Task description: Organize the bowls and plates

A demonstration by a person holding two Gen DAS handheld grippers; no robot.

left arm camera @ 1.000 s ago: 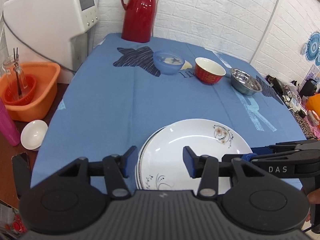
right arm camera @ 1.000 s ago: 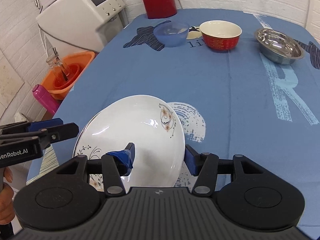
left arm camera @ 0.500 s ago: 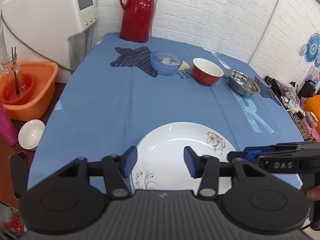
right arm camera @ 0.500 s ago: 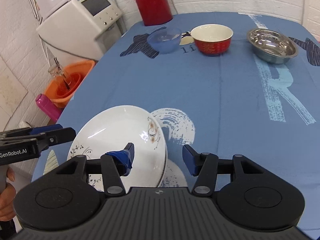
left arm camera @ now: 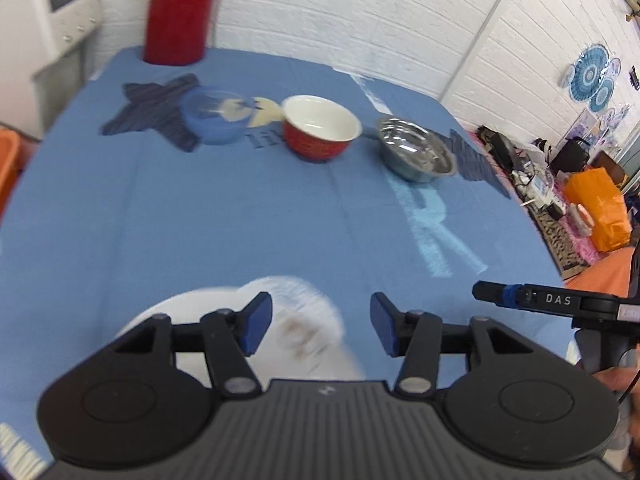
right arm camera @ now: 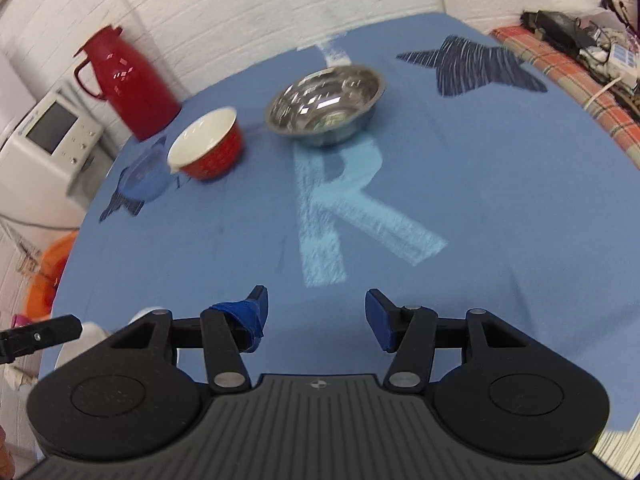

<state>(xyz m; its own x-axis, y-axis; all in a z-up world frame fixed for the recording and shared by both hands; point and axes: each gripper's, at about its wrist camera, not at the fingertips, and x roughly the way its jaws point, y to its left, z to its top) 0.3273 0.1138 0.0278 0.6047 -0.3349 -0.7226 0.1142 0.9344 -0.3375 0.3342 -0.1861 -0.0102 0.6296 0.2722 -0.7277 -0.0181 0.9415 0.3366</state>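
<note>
White plates (left arm camera: 304,332) with a flower print lie stacked near the table's front edge, blurred, under and just behind my open left gripper (left arm camera: 321,330). Three bowls stand in a row across the far half of the blue cloth: a blue one (left arm camera: 214,120), a red one with a white inside (left arm camera: 320,128) and a steel one (left arm camera: 416,154). In the right wrist view my right gripper (right arm camera: 316,318) is open over bare cloth, facing the steel bowl (right arm camera: 326,102) and the red bowl (right arm camera: 208,144); the blue bowl (right arm camera: 146,178) lies behind it. Only a sliver of plate (right arm camera: 90,334) shows at lower left.
A red thermos (left arm camera: 176,12) stands at the far left corner of the table (left arm camera: 240,216). A white appliance (right arm camera: 48,136) and an orange basin (right arm camera: 48,276) sit off the left edge. Clutter and an orange bag (left arm camera: 600,204) lie beyond the right edge.
Both grippers have swung to the right and forward, away from the plates. The plate that was tilted between the right fingers lies flat on the stack. Both views are now blurred.
</note>
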